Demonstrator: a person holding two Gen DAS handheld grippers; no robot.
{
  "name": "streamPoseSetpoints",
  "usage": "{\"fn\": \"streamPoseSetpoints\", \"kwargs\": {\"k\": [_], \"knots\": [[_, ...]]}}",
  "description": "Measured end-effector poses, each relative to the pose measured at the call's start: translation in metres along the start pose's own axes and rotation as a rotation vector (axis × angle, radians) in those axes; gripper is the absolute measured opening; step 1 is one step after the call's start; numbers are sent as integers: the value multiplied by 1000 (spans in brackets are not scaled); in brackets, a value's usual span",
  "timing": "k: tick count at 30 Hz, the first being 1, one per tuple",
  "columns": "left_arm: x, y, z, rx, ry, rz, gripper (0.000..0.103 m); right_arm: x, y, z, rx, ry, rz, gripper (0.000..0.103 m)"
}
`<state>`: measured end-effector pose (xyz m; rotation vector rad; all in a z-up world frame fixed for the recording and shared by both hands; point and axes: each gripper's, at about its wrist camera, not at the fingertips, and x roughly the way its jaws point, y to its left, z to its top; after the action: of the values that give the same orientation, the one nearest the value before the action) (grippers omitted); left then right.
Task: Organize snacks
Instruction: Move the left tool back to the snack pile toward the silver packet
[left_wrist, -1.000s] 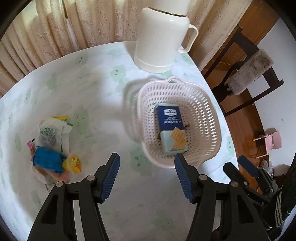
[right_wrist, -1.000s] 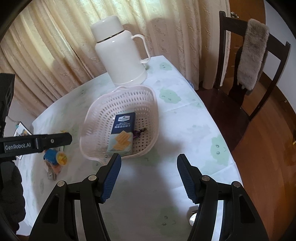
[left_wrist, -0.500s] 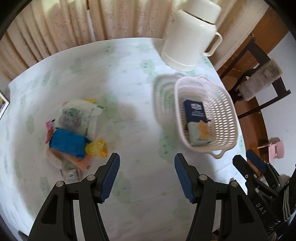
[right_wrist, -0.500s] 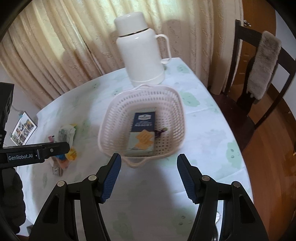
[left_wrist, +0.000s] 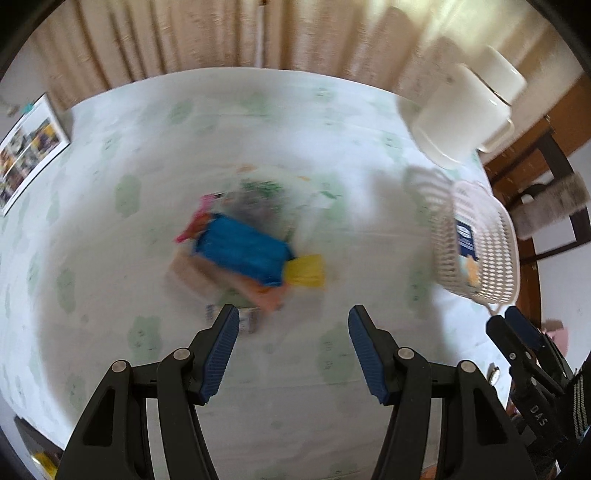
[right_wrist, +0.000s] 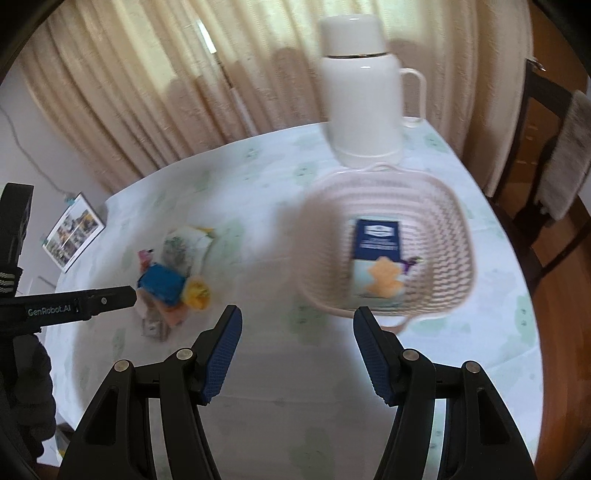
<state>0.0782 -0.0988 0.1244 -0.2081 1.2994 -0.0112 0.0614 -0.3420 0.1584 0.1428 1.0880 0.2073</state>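
Note:
A pile of snacks lies on the table: a blue pack (left_wrist: 242, 253) on top, a yellow one (left_wrist: 306, 270) at its right, orange and pink packs beneath, blurred. My left gripper (left_wrist: 290, 350) is open and empty just in front of the pile. A pale pink basket (right_wrist: 448, 206) holds a blue cracker box (right_wrist: 376, 258); the basket also shows at the right in the left wrist view (left_wrist: 504, 258). My right gripper (right_wrist: 297, 356) is open and empty, in front of the basket. The pile shows left in the right wrist view (right_wrist: 162, 282).
A white thermos jug (right_wrist: 362, 92) stands behind the basket near the curtains. A photo frame (left_wrist: 27, 147) lies at the table's far left edge. A dark chair (right_wrist: 550, 147) with a grey fur cover stands beside the table on the right.
My left gripper has swung left from the basket towards the snack pile, which now sits centred in its view. My right gripper's view has also turned left, bringing the pile into sight.

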Motion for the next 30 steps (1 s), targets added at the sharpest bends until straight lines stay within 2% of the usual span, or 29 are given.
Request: {"fn": "streamPoseSetpoints", "kwargs": {"k": [9,13,21,25,28,30], "knots": [[13,58,-9,-83,27,36,58,21,40,-8,-59,57,32,64],[29,72,-10,-103,71,20,58,29,53,-14,-80,86,34,64],[63,68,-16,-55,106,9,58,39,60,-27,-99,143,3,64],[75,62,-19,-7,122,33,58,43,56,-31,-92,165,-12,64],[82,61,-20,18,122,50,56,46,57,-33,-96,177,-13,64],[87,62,-21,22,128,53,50,49,59,-34,-105,187,-11,64]]}}
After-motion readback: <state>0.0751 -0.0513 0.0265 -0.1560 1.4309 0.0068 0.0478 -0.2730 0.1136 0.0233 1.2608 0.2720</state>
